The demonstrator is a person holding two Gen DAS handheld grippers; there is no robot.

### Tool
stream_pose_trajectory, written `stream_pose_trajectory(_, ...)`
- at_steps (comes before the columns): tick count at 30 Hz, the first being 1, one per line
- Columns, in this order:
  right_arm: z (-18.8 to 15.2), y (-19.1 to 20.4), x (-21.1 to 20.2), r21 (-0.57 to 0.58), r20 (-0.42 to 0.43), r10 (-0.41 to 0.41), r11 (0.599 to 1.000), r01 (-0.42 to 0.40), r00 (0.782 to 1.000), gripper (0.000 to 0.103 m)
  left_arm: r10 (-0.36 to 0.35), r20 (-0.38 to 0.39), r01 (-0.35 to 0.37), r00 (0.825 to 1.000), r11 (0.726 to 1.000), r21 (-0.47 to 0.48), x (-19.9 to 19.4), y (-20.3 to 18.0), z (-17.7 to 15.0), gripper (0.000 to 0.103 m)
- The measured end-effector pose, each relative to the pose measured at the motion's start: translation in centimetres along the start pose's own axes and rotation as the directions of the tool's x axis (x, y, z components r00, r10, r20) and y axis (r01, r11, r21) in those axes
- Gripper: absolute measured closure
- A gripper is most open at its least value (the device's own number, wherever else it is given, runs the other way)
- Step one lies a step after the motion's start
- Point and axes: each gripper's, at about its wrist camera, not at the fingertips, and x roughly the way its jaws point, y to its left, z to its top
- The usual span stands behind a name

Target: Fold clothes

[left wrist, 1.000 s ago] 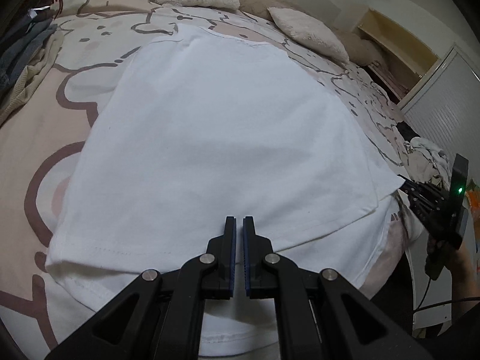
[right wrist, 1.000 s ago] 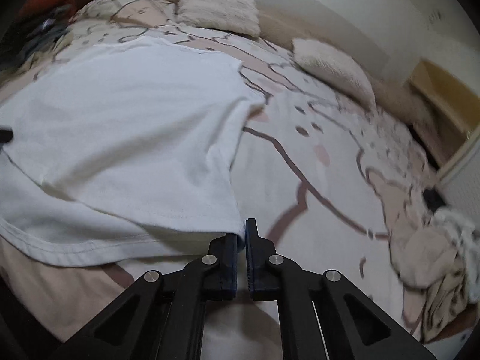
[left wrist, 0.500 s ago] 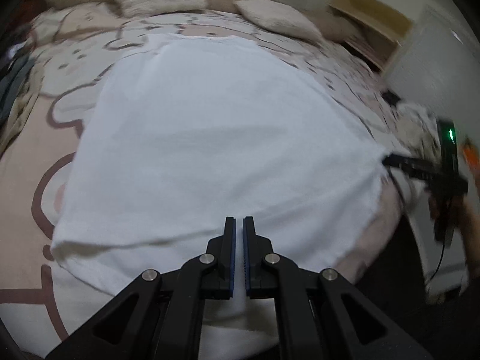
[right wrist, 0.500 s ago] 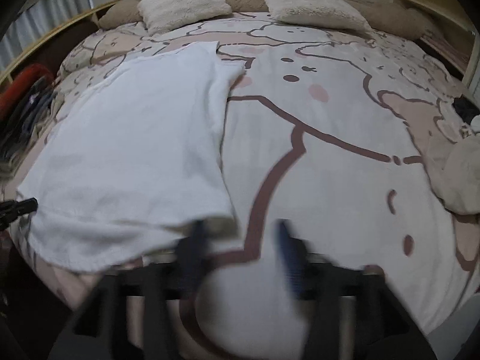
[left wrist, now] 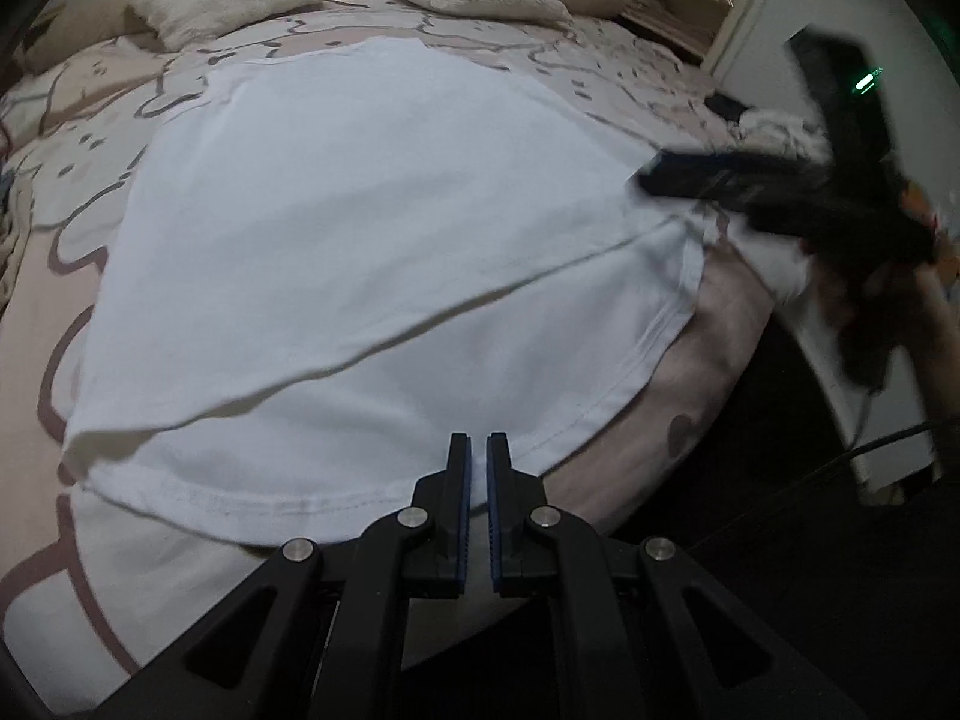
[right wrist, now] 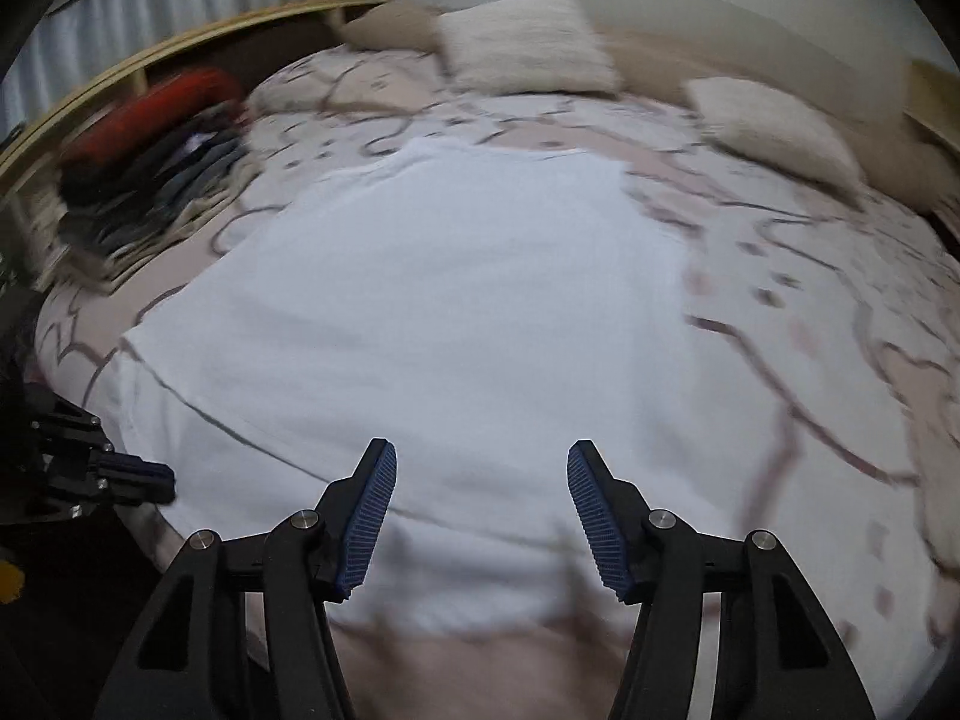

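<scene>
My left gripper (left wrist: 474,462) has its fingers drawn nearly together, only a thin slit between the blue ribbed pads, and the stitched hem of the white T-shirt (left wrist: 360,228) runs just at their tips; whether cloth is pinched in the slit I cannot tell. The shirt is smooth cotton knit, spread flat over the bed (left wrist: 90,120), with one layer folded over so a long soft crease crosses it diagonally. The bedspread is pale pink with brown cartoon outlines.

My right gripper (right wrist: 480,462) hovers over the near part of the shirt (right wrist: 468,300) with its fingers spread wide, the ridged blue pads facing each other and nothing between them. In the left wrist view it appears as a dark blur at the shirt's right edge.

Two nubby cream pillows (right wrist: 528,42) lie at the head of the bed, and a stack of folded dark clothes (right wrist: 156,180) sits at the left side, blurred.
</scene>
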Motion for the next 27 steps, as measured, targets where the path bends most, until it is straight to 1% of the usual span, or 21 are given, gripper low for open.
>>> stream_pose_trajectory(2, 1.0, 1.9, 0.8, -0.033, 0.01, 0.051, 0.998, -0.051, 0.999, 0.043, 0.013, 0.045, -0.013, 0.999, 1.0, -0.007, -1.5, 0.6, 0.6, 0.098)
stream_pose_trajectory(3, 0.7, 2.1, 1.4, -0.03, -0.017, 0.061, 0.998, -0.061, 0.998, 0.043, 0.019, 0.067, -0.018, 0.998, 1.0, -0.02, -2.3, 1.4, 1.4, 0.098)
stream_pose_trajectory(4, -0.3, 2.3, 1.9, -0.033, -0.039, 0.058, 0.998, -0.059, 0.998, 0.043, 0.026, 0.09, -0.023, 0.996, 0.999, -0.032, -3.1, 2.2, 2.2, 0.091)
stream_pose_trajectory(5, -1.1, 2.4, 1.5, -0.045, -0.011, 0.053, 0.998, -0.054, 0.999, 0.043, 0.045, 0.111, -0.039, 0.993, 0.998, -0.05, -3.7, 3.2, 3.0, 0.082)
stream_pose_trajectory(6, -1.7, 2.5, 1.1, -0.055, 0.005, 0.051, 0.997, -0.05, 0.999, 0.043, 0.064, 0.132, -0.055, 0.989, 0.996, -0.068, -4.3, 4.2, 3.9, 0.059)
stream_pose_trajectory(7, -2.3, 2.4, 0.7, -0.058, 0.004, 0.052, 0.997, -0.052, 0.999, 0.043, 0.087, 0.155, -0.074, 0.984, 0.993, -0.089, -4.9, 5.4, 4.9, 0.047)
stream_pose_trajectory(10, -3.4, 1.9, -0.2, -0.021, -0.008, 0.069, 0.997, -0.069, 0.998, 0.043, 0.147, 0.198, -0.12, 0.969, 0.983, -0.141, -5.8, 9.5, 8.8, 0.047)
stream_pose_trajectory(11, -3.6, 1.8, -0.5, -0.012, -0.01, 0.072, 0.997, -0.072, 0.997, 0.043, 0.188, 0.204, -0.157, 0.961, 0.975, -0.161, -5.6, 10.8, 10.1, 0.047)
stream_pose_trajectory(12, -3.9, 1.7, -0.7, -0.004, -0.013, 0.076, 0.997, -0.076, 0.997, 0.043, 0.224, 0.198, -0.188, 0.954, 0.965, -0.185, -5.1, 12.5, 11.6, 0.047)
stream_pose_trajectory(13, -4.1, 1.7, -0.9, -0.007, -0.016, 0.074, 0.997, -0.075, 0.997, 0.042, 0.234, 0.185, -0.196, 0.954, 0.959, -0.205, -4.5, 14.2, 12.5, 0.047)
stream_pose_trajectory(15, -4.5, 2.1, -1.2, -0.035, -0.027, 0.055, 0.998, -0.056, 0.998, 0.042, 0.24, 0.138, -0.197, 0.961, 0.943, -0.269, -2.4, 17.7, 14.6, 0.047)
stream_pose_trajectory(18, -3.8, 2.5, -1.0, -0.05, -0.052, 0.05, 0.997, -0.053, 0.997, 0.042, 0.223, 0.076, -0.184, 0.972, 0.92, -0.346, 0.9, 21.9, 16.7, 0.048)
stream_pose_trajectory(21, -2.8, 1.3, -1.8, 0.029, -0.109, 0.131, 0.991, -0.129, 0.985, 0.042, 0.148, 0.018, -0.127, 0.989, 0.898, -0.422, 3.9, 24.6, 17.3, 0.048)
stream_pose_trajectory(22, -2.3, 0.4, -2.7, 0.078, -0.091, 0.171, 0.983, -0.164, 0.981, 0.042, 0.121, -0.001, -0.109, 0.993, 0.887, -0.448, 5.0, 25.5, 17.4, 0.05)
stream_pose_trajectory(23, -1.8, -0.6, -3.6, 0.127, -0.067, 0.211, 0.971, -0.201, 0.975, 0.042, 0.109, -0.005, -0.099, 0.994, 0.883, -0.459, 5.7, 25.7, 17.5, 0.051)
stream_pose_trajectory(25, -0.6, -2.6, -5.6, 0.185, 0.015, 0.248, 0.951, -0.246, 0.969, 0.043, 0.095, 0.018, -0.076, 0.995, 0.883, -0.463, 5.9, 25.8, 17.7, 0.051)
stream_pose_trajectory(27, 1.5, -6.1, -7.5, 0.267, 0.127, 0.27, 0.918, -0.295, 0.955, 0.042, 0.075, 0.044, -0.046, 0.996, 0.882, -0.469, 5.9, 26.0, 17.8, 0.051)
